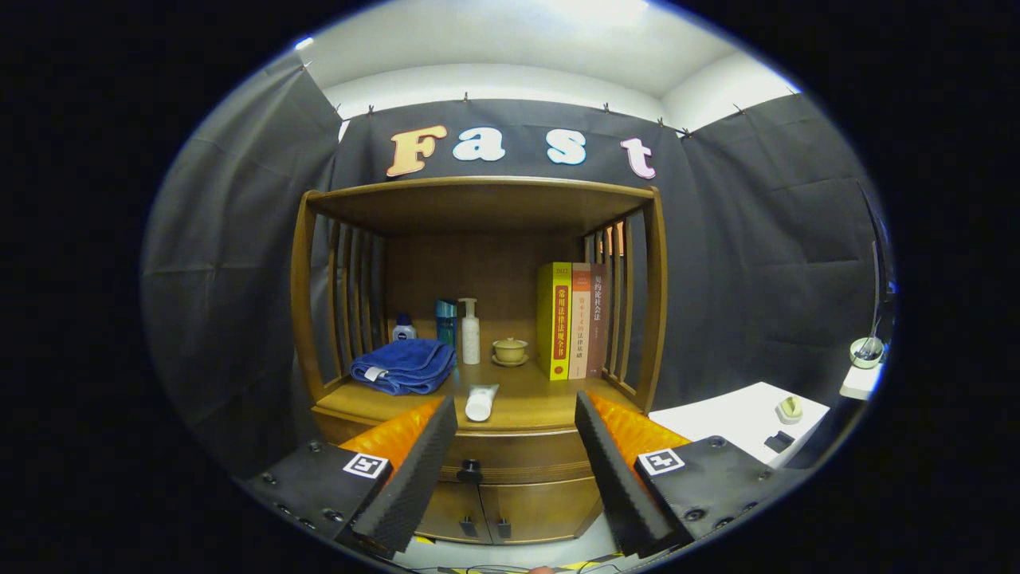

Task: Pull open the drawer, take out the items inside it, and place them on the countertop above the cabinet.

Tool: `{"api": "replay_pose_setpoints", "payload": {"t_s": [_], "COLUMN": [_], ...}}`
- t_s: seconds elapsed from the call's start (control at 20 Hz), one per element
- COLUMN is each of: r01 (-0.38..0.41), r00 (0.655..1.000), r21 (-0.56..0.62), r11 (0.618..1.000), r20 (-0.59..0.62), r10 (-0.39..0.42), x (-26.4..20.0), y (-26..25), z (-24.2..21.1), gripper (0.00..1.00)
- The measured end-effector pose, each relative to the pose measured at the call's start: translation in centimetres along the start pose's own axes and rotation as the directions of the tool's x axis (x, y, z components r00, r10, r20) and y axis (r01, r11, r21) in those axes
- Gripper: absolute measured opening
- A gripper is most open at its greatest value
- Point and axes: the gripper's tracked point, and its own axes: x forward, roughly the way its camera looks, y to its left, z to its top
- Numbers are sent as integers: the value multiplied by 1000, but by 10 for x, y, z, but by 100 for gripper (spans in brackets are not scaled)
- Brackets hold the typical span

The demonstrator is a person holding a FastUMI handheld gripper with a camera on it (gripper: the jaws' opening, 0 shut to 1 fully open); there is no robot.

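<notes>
A wooden cabinet stands ahead with a countertop (526,402) under an upper shelf frame. Its drawer (510,456) sits closed below the countertop, with a small dark knob (470,470) on its front. My gripper (516,414) is open, its fingers spread wide, and nothing is between them. The drawer front and knob show between the fingers, some way beyond the tips. A white tube (480,401) lies on the countertop near its front edge, just past the left fingertip. What is inside the drawer is hidden.
On the countertop lie a folded blue towel (405,365), several bottles (470,331), a small cup on a saucer (510,351) and three upright books (570,320). Two cabinet doors (490,510) are below the drawer. A white table (741,418) with small items stands to the right.
</notes>
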Motion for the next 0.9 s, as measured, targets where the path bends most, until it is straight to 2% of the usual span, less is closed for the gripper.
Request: {"api": "replay_pose_setpoints", "payload": {"t_s": [0.9], "r01": [-2], "r00": [1000], "r21": [-3], "r11": [1000], "r20": [-13], "r10": [2], "x": [8], "y": [-3], "z": [-9], "gripper": [98]}}
